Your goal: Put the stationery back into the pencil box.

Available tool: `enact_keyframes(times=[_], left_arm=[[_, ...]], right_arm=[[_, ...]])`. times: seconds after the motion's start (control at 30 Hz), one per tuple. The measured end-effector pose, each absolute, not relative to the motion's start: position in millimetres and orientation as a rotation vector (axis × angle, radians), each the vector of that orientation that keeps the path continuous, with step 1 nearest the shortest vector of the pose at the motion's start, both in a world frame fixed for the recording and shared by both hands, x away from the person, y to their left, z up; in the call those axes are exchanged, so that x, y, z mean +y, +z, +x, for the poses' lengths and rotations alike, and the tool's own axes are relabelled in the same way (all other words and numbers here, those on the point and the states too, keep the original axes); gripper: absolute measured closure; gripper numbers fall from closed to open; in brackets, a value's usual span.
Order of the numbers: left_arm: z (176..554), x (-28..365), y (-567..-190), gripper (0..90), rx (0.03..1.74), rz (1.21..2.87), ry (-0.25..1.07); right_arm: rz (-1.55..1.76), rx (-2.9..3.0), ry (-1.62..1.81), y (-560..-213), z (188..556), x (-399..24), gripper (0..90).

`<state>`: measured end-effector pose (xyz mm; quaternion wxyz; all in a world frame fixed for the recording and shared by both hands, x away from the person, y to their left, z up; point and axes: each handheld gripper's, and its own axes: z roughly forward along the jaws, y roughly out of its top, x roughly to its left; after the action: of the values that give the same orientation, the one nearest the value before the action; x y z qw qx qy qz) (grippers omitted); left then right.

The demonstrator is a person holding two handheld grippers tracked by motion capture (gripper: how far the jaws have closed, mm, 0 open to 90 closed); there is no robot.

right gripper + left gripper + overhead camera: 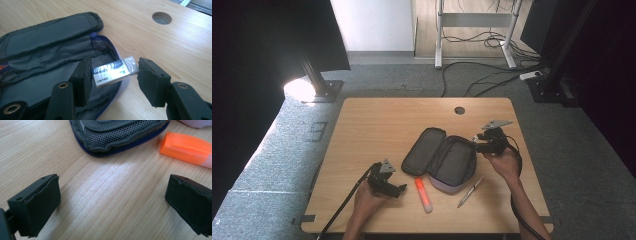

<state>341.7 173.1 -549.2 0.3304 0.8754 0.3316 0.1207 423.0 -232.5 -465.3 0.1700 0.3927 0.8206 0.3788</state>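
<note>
i had the wooden worktop [377, 120] under me, with a round cable hole [459, 110] near its far edge. at the middle lay the dark pencil case [439, 156], unzipped and spread open, its flap folded out to the left and its mesh pocket facing up. just near of the case, an orange highlighter [423, 194] lay on the wood, and to its right a silver pen [470, 191] lay slanted, both close to the case's near edge. my left tongs [393, 187] rested at the near left, pointing toward the case; in the left gripper view the jaws stood wide apart over bare wood, holding nothing, with the case's zipped edge and the highlighter [186, 148] just beyond them. my right tongs [479, 141] were at the case's far right end. in the right gripper view a white eraser [113, 71] in its printed sleeve sat between the parted jaws above the case's open rim [110, 47]; its left end met the left jaw, and a small gap showed at the right jaw.
</note>
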Motion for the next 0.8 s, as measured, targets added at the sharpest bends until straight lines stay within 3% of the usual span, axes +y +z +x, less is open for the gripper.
enact_keyframes(times=[0.8], left_arm=[[341.7,173.1,-549.2,0.0,0.867,2.289,0.316]], right_arm=[[1.039,2.398,1.092,-471.5,424.1,-192.8,45.0]])
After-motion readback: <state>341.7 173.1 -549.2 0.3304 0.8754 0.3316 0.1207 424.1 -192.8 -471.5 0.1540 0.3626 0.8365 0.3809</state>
